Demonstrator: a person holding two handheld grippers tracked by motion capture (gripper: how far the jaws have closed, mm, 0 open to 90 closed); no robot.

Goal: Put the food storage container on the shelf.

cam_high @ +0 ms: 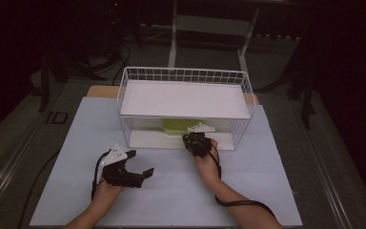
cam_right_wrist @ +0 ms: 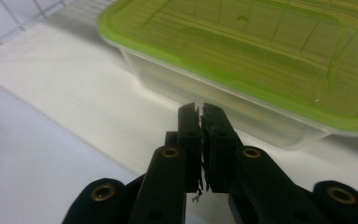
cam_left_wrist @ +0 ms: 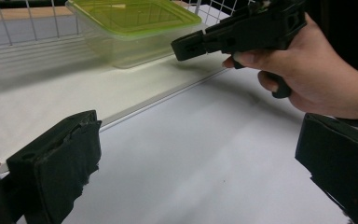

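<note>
A clear plastic container with a green lid (cam_right_wrist: 256,56) sits on the lower white shelf (cam_high: 147,138) of a white wire basket rack (cam_high: 126,88), under the rack's upper white board (cam_high: 181,98), toward the middle of the open front side. In the high view the container (cam_high: 176,126) shows as a green patch just behind my right gripper (cam_high: 194,139). In the right gripper view my right gripper (cam_right_wrist: 201,109) has its two black jaws pressed together with nothing between them, and their tips point at the container's near clear wall, close to it; I cannot tell whether they touch it. My right hand (cam_high: 208,160) reaches forward to the rack's front edge. My left gripper (cam_high: 142,164) rests lower on the pale table (cam_high: 248,186), well apart from the rack, with its jaws spread wide and holding nothing. In the left gripper view those wide jaws frame bare table, and beyond them I see my right hand (cam_left_wrist: 307,74), the closed right gripper (cam_left_wrist: 189,46) and the container (cam_left_wrist: 130,28) on the shelf. The room around the table is dark.
</note>
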